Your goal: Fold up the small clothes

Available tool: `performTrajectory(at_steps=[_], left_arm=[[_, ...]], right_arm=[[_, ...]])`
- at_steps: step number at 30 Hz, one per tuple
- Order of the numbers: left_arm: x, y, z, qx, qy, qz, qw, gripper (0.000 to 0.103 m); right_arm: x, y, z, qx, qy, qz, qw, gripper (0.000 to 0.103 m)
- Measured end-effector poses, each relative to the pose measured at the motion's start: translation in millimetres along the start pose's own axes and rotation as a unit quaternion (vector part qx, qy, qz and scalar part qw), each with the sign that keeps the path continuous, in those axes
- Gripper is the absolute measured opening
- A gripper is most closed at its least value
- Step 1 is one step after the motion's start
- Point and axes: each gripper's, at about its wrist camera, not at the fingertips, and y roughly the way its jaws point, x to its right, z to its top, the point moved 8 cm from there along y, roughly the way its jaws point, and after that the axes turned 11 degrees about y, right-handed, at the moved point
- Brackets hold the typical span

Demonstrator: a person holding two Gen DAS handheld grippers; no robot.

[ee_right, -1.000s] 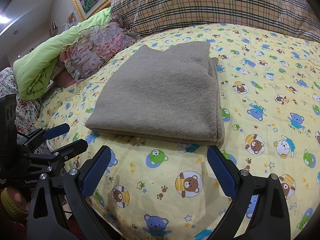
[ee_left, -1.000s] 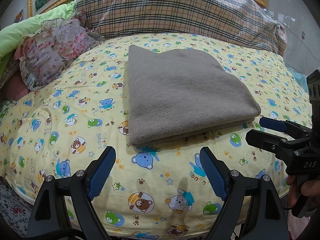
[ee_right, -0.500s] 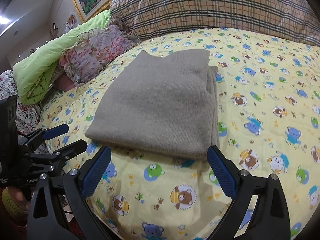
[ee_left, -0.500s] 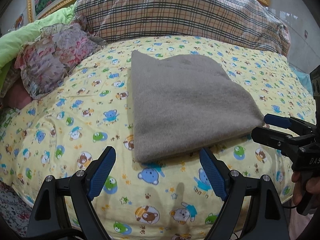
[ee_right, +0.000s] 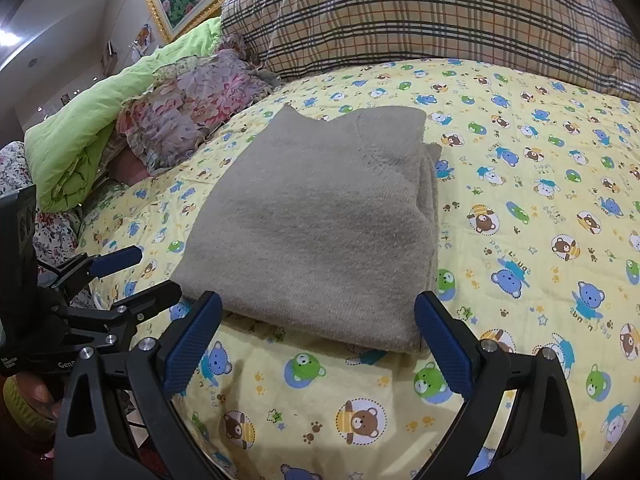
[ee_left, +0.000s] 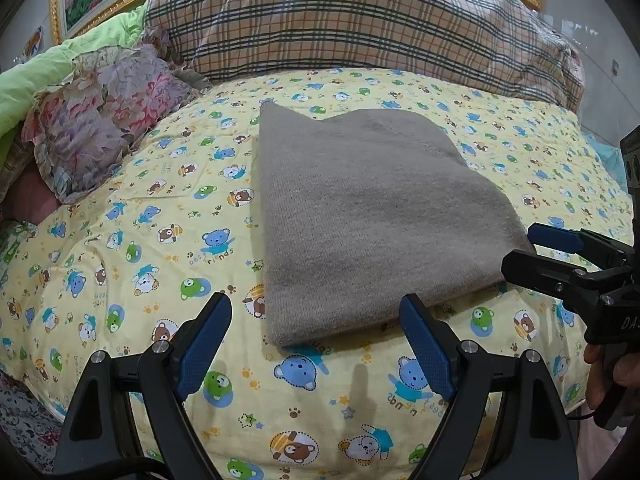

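Lying folded just ahead of both tools, the grey garment (ee_left: 372,216) rests on the bear-print quilt (ee_left: 160,216). Left gripper (ee_left: 316,336) and right gripper (ee_right: 316,332) stand wide apart, empty. Risk: a fingertip snagging the near edge would undo the fold.

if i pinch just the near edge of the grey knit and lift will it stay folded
Probably not. The grey knit looks soft and floppy, its layers stacked loose at the right edge, so they would likely sag and fall open. It looks light. Pushed, it would likely bunch on the soft quilt.
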Motion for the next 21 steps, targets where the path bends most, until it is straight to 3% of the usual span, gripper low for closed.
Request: performTrajectory(at_steps=[21], left_arm=[[0.7,2.8,3.5,0.001,0.002,-0.005,1.0000,0.086]], right_arm=[[6.8,1.7,4.3,-0.004,0.008,0.001,1.000,0.097]])
